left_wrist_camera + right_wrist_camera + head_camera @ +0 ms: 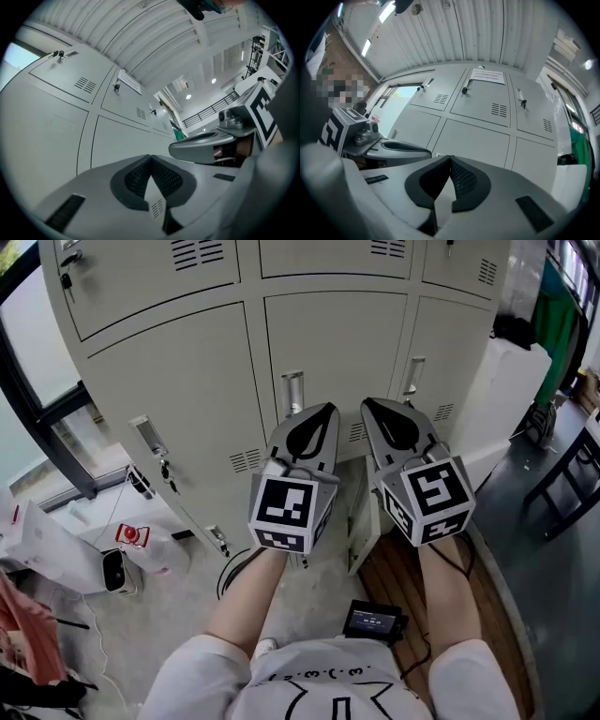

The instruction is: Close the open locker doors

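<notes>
You hold your left hand-held gripper (327,410) and right hand-held gripper (368,403) side by side before the lockers (328,334), each with jaws together, empty.

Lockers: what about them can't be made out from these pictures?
- Head view: the left gripper and right gripper cover the lowest middle part of the lockers; whether a door is open there is unclear.
- Head view: the top doors are cut off by the upper edge.
- Right gripper view: the notice on a door is too small to read.
</notes>
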Motion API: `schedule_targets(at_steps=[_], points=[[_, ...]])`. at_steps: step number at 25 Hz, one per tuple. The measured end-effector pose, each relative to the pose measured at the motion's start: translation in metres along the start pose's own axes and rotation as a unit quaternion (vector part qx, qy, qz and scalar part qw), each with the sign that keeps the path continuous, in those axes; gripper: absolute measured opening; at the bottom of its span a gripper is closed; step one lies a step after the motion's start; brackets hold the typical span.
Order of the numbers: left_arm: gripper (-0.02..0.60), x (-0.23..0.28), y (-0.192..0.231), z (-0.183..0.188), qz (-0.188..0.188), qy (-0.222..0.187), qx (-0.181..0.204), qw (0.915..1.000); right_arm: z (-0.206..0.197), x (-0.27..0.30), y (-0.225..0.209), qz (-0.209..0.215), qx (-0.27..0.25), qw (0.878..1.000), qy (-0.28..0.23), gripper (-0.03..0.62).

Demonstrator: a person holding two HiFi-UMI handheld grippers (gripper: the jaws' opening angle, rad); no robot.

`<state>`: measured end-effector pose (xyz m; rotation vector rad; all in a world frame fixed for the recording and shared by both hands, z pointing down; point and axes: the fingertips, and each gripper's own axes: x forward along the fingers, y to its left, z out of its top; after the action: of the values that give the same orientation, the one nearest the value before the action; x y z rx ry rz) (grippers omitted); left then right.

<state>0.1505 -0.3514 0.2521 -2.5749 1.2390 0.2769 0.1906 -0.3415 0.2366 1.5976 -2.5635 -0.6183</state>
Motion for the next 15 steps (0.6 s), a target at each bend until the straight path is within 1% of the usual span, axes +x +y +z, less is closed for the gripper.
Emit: schedule_targets(at_steps=[5,8,12,15], points=[[0.028,-0.006,-0.019,-0.033,-0.006,0.025,-0.012,0.9996,-0.042,-0.014,0.012,0.014,0.029,0.999,0.026,0.008],[0.028,-0.012,-0.028,-0.057,-0.004,0.050,-0.019,0.9986,-0.064,-0.025,0.018,0.024,0.041,0.998,0.038,0.008],[0.028,-0.017,-0.038,-0.080,0.005,0.071,-0.012,0.9974,-0.093,-0.044,0.020,0.025,0.065,0.996,0.053,0.008],[0.028,-0.024,-0.045,-0.101,0.006,0.090,-0.020,0.9957,-0.117,-0.058,0.021,0.024,0.083,0.994,0.067,0.008]])
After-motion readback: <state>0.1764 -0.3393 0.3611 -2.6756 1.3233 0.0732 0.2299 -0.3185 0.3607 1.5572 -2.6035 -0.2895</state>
